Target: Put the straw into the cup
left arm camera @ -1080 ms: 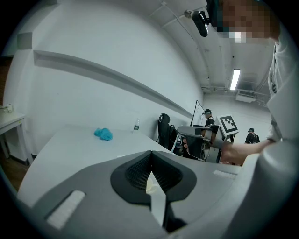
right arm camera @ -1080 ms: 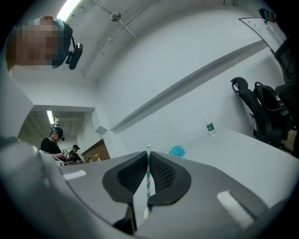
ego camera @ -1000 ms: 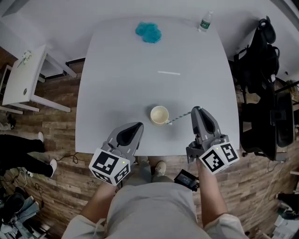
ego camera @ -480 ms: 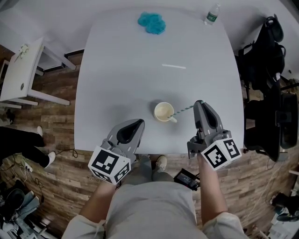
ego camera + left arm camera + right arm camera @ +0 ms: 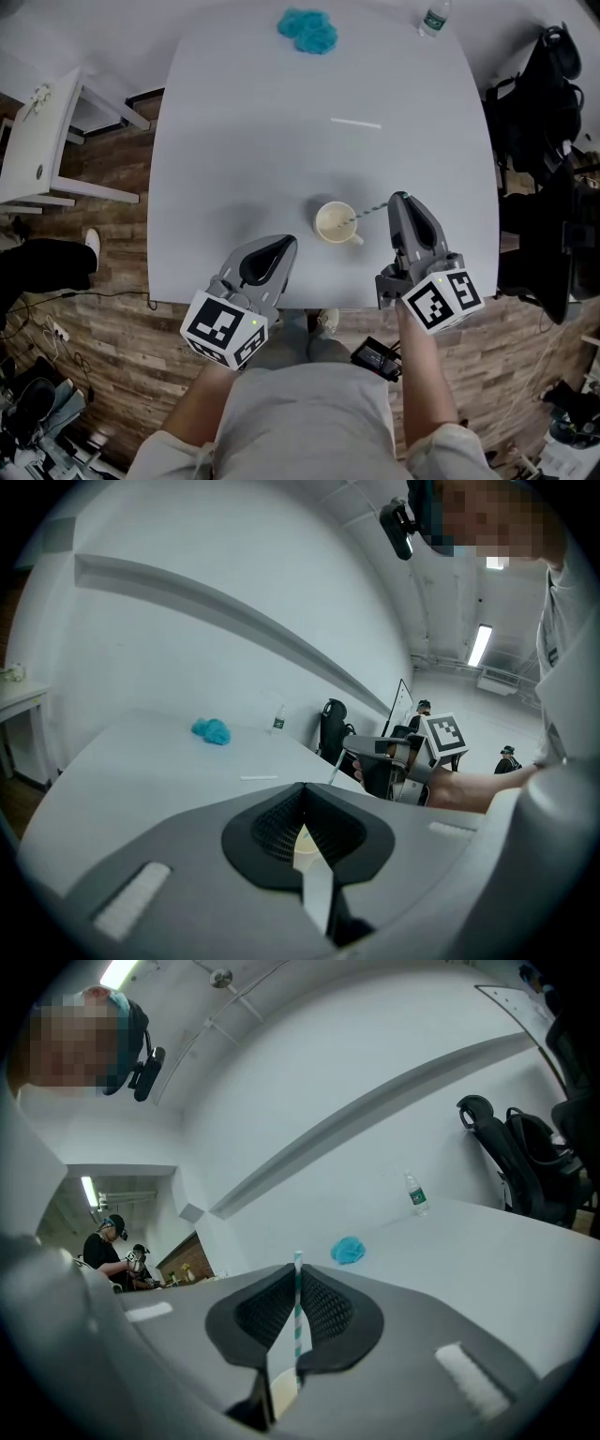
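Note:
A cream cup [image 5: 334,221] with a small handle stands near the table's front edge. My right gripper [image 5: 395,199] is shut on a teal-and-white striped straw [image 5: 369,209], just right of the cup. The straw slants left and down, and its low end lies inside the cup's rim. In the right gripper view the straw [image 5: 298,1316] stands pinched between the jaws, with the cup [image 5: 280,1393] below. My left gripper [image 5: 285,244] is shut with nothing in it, a little left of the cup and nearer me. The cup [image 5: 305,842] shows just past its jaws.
A second, white straw [image 5: 356,123] lies further back on the white table [image 5: 234,141]. A blue crumpled cloth [image 5: 307,30] and a water bottle [image 5: 433,19] sit at the far edge. Dark chairs and bags [image 5: 544,141] stand right of the table, and a small white table [image 5: 37,141] to its left.
My right gripper has carried the striped straw left and up. Its low end has gone from beside the cup to inside the rim. The left gripper has hardly moved.

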`<state>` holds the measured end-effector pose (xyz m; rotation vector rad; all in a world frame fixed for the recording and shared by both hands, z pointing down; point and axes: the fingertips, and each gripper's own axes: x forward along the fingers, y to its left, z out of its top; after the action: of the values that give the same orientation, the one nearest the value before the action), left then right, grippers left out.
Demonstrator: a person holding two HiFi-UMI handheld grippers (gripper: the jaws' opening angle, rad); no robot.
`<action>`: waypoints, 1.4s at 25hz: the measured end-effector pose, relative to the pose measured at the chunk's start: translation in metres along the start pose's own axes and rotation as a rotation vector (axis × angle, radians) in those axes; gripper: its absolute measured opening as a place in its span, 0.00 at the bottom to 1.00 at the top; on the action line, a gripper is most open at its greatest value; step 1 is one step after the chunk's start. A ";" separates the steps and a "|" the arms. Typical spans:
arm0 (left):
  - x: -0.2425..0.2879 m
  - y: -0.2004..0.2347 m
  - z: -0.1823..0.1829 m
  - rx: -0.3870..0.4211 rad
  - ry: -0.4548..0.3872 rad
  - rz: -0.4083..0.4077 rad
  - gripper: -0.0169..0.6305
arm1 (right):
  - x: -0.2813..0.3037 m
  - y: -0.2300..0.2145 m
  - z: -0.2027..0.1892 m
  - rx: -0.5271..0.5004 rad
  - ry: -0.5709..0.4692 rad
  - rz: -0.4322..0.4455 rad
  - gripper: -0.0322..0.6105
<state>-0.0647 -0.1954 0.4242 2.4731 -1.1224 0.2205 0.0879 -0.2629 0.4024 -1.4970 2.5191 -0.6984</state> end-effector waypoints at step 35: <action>0.034 0.014 -0.035 -0.047 0.086 -0.045 0.05 | 0.030 -0.030 -0.065 0.124 0.078 -0.017 0.09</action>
<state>-0.0522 -0.2116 0.4704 2.4203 -1.0237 0.2812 0.0752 -0.2800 0.4774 -1.4790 2.4697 -0.9150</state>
